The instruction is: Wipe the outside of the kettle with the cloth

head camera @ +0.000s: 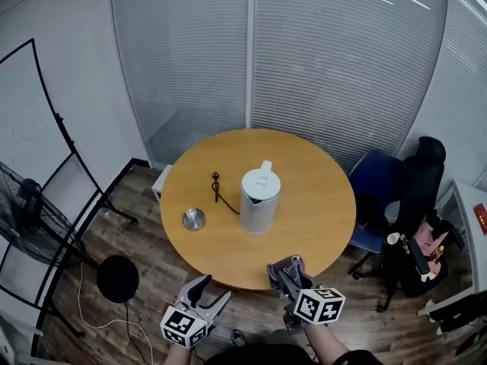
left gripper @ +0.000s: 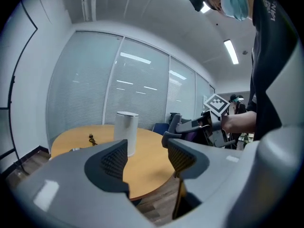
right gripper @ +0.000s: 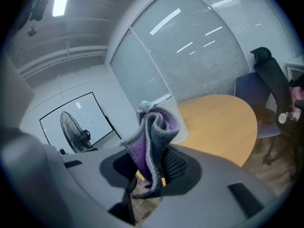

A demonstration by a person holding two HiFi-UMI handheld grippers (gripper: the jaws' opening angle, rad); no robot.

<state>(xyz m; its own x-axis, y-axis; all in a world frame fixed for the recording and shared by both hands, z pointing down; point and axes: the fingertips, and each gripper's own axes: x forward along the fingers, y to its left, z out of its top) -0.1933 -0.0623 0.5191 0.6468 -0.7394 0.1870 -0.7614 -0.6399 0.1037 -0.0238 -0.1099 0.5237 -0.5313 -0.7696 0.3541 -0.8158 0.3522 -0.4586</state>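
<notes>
While the right gripper [head camera: 284, 271] clamps the folded purple-and-grey knitted cloth [right gripper: 154, 133] and the left gripper [head camera: 214, 289] holds its jaws apart and empty, the upright white cylindrical kettle [head camera: 259, 201] stands mid-frame on the round wooden table [head camera: 323, 204], above both, nearer the right.

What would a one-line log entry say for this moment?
stage: wiping not begun | left gripper: open, empty | right gripper: shut on cloth | kettle: upright on table, untouched

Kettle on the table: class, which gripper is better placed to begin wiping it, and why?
Right. The right gripper has its jaws shut on the cloth, at the near edge of the table, facing the kettle. The left gripper has its jaws apart and holds nothing.
</notes>
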